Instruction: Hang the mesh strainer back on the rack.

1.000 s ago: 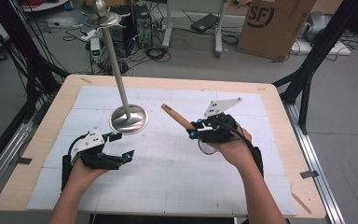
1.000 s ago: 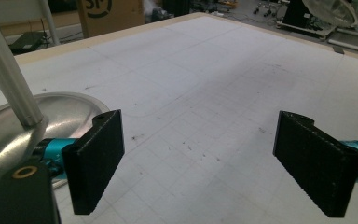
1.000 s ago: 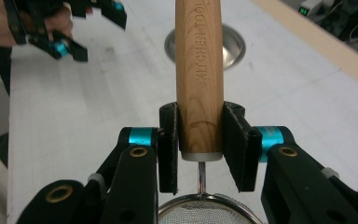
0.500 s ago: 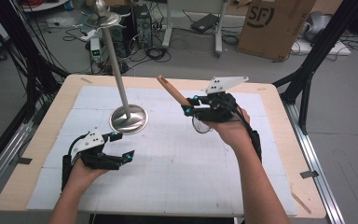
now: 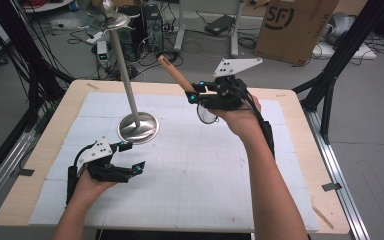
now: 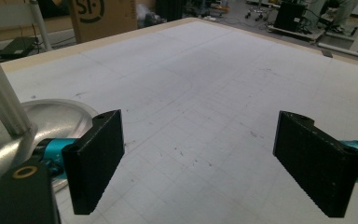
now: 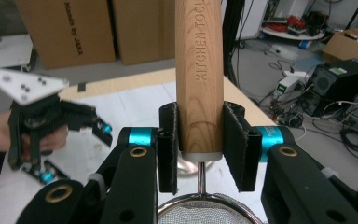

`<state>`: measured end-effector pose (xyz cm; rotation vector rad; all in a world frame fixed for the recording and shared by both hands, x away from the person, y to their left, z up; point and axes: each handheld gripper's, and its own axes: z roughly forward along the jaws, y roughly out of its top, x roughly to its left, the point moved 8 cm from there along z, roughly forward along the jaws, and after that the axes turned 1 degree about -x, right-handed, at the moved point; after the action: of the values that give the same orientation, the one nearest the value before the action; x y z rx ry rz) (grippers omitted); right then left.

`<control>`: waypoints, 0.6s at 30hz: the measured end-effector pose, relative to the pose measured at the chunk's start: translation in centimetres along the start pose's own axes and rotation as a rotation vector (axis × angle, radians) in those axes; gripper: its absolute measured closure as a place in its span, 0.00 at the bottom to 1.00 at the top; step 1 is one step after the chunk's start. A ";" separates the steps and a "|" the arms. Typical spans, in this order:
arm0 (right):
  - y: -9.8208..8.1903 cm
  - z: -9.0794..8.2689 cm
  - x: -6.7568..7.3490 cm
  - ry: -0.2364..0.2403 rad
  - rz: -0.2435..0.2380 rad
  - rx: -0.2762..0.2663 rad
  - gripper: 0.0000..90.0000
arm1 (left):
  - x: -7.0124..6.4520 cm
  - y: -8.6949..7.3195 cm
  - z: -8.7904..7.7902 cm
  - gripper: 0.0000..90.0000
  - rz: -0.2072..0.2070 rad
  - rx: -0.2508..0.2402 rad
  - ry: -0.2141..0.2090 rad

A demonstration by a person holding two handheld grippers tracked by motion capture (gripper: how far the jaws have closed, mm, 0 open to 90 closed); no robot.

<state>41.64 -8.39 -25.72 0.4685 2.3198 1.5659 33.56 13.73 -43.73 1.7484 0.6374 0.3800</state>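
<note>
A small mesh strainer point(image 5: 207, 114) with a wooden handle point(image 5: 176, 74) hangs above the table's far middle. My right gripper point(image 5: 196, 95) is shut on that handle near the mesh end. In the right gripper view the handle point(image 7: 199, 70), stamped "KITCHEN TOOL", stands between the two pads, and the mesh rim point(image 7: 200, 214) shows below. A metal stand has a round base point(image 5: 138, 127) on the white mat, and its pole point(image 5: 125, 70) rises toward the far left. My left gripper point(image 5: 132, 157) rests open on the mat just in front of that base point(image 6: 9, 135), with nothing between its jaws.
The white gridded mat point(image 5: 190, 170) covers most of the wooden table point(image 5: 300, 165). A cardboard box point(image 5: 295, 27), computer gear and cables lie on the floor beyond the far edge. Black frame posts point(image 5: 330, 75) stand at the table's sides.
My right gripper has lifted the strainer off the mat and carried it up and toward the far edge, with the handle tilted steeper. The left gripper has stayed put.
</note>
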 end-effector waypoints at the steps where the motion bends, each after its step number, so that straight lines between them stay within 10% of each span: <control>1: 0.2 0.2 -0.2 -0.003 -0.007 -0.008 0.75 | 0.0 0.0 0.0 0.19 0.003 0.001 -0.002; 18: 3.1 1.6 -0.6 0.026 -0.006 -0.024 0.75 | -0.2 -0.1 0.2 0.19 0.010 0.010 -0.007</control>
<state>43.13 -6.23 -23.39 0.4380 2.3170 1.6042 33.48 13.50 -43.82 1.7621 0.6265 0.3785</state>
